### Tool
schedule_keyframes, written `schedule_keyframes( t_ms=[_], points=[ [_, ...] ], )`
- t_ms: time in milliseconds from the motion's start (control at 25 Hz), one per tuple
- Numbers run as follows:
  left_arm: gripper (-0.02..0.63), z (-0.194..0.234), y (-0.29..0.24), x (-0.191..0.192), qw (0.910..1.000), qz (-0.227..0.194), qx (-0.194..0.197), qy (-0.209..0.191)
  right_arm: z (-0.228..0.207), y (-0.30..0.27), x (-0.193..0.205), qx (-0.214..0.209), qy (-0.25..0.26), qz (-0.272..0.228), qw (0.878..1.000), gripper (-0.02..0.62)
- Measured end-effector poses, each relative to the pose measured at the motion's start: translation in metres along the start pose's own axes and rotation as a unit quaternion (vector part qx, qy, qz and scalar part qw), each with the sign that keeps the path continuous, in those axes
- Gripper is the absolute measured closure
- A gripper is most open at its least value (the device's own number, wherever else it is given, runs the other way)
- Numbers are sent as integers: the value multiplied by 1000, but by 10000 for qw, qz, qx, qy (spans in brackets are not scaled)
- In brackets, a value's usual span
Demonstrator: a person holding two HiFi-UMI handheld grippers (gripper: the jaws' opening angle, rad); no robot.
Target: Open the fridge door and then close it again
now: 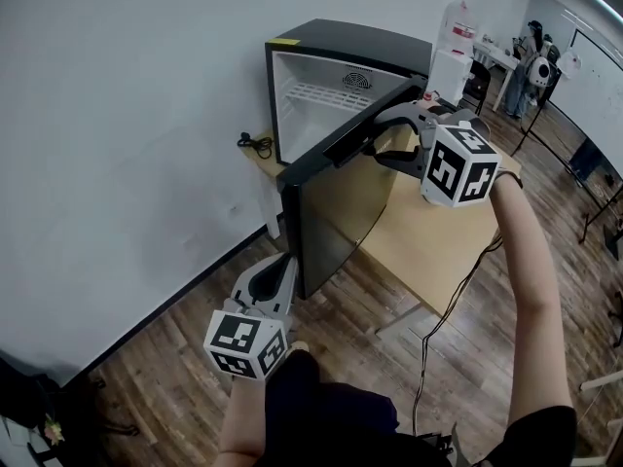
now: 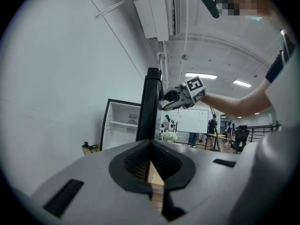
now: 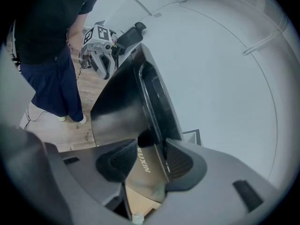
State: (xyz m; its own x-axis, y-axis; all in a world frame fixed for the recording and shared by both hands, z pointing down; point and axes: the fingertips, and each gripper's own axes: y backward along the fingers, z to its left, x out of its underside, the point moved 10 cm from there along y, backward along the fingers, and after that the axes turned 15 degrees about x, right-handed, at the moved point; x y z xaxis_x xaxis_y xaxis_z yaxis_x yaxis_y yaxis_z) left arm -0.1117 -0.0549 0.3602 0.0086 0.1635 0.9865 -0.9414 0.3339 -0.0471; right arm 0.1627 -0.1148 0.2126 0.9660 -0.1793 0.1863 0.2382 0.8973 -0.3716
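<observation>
The fridge [image 1: 321, 76] stands on the counter [image 1: 438, 241], and the fridge door [image 1: 336, 212] is swung wide open. The right tool [image 1: 382, 142] is clamped on the door's top edge. The left tool [image 1: 280, 272] hangs low near the door's bottom corner, jaws together, holding nothing.

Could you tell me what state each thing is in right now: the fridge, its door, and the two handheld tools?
fridge door: open, roughly halfway.
fridge: upright, white inside exposed.
right gripper: jaws shut on the fridge door's top edge.
left gripper: jaws together, empty, held low near the door.
</observation>
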Motion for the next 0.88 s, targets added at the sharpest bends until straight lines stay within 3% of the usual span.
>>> schedule_keyframes(
  t_ms=[520, 880],
  points=[
    [600, -47, -23, 4, 9982, 90, 594, -31, 18, 68, 25, -244, 616, 668, 9956, 426],
    [600, -61, -22, 12, 9971, 100, 753, 16, 22, 76, 28, -245, 830, 980, 9914, 426]
  ],
)
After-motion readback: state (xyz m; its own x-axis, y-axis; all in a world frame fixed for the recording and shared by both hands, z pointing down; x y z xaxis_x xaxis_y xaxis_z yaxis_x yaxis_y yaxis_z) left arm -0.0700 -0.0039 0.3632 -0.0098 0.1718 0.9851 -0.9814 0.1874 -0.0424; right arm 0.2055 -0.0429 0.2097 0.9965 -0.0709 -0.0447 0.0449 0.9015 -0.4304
